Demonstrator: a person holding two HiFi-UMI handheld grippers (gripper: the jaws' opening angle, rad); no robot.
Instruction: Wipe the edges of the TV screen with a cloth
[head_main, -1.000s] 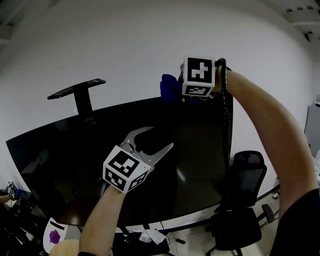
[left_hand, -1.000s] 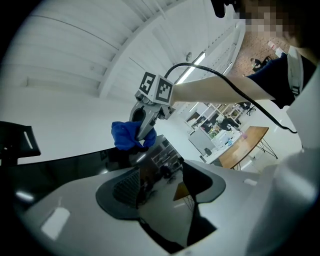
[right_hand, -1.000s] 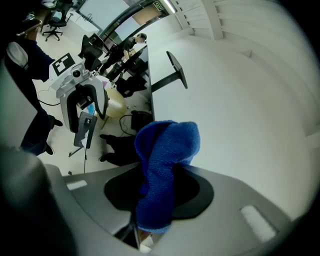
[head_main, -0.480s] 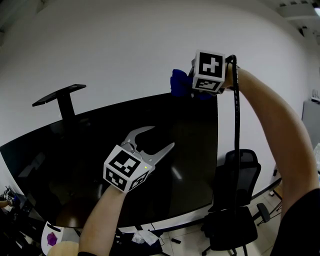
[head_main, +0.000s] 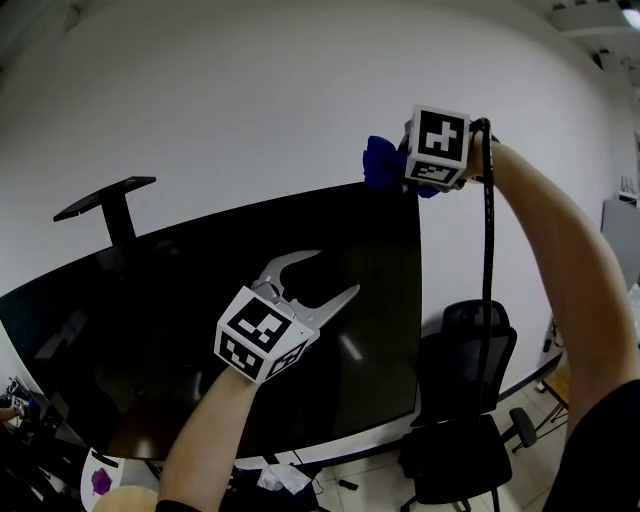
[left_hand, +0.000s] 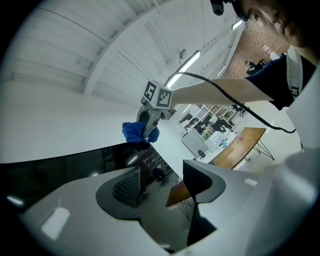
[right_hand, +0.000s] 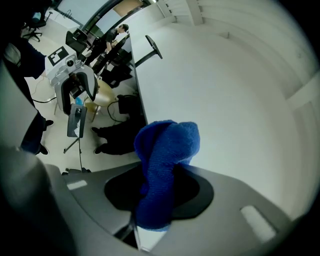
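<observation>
The big black TV screen (head_main: 150, 330) fills the middle of the head view, with its top edge rising to the right. My right gripper (head_main: 400, 168) is shut on a blue cloth (head_main: 383, 163) that rests on the top edge near the upper right corner. In the right gripper view the cloth (right_hand: 167, 160) bulges out from between the shut jaws of the right gripper (right_hand: 160, 197). My left gripper (head_main: 325, 280) hovers open before the screen's middle and holds nothing. The left gripper view shows the left gripper (left_hand: 162, 182) open, with the cloth (left_hand: 140, 132) beyond it.
A black office chair (head_main: 470, 400) stands on the floor to the right of the TV. A black T-shaped stand (head_main: 105, 200) rises behind the TV's top left. A black cable (head_main: 488, 260) hangs along my right arm. The white wall (head_main: 250, 90) lies behind.
My right gripper has slid the blue cloth to the right along the TV's top edge, close to the upper right corner. The left gripper has barely shifted.
</observation>
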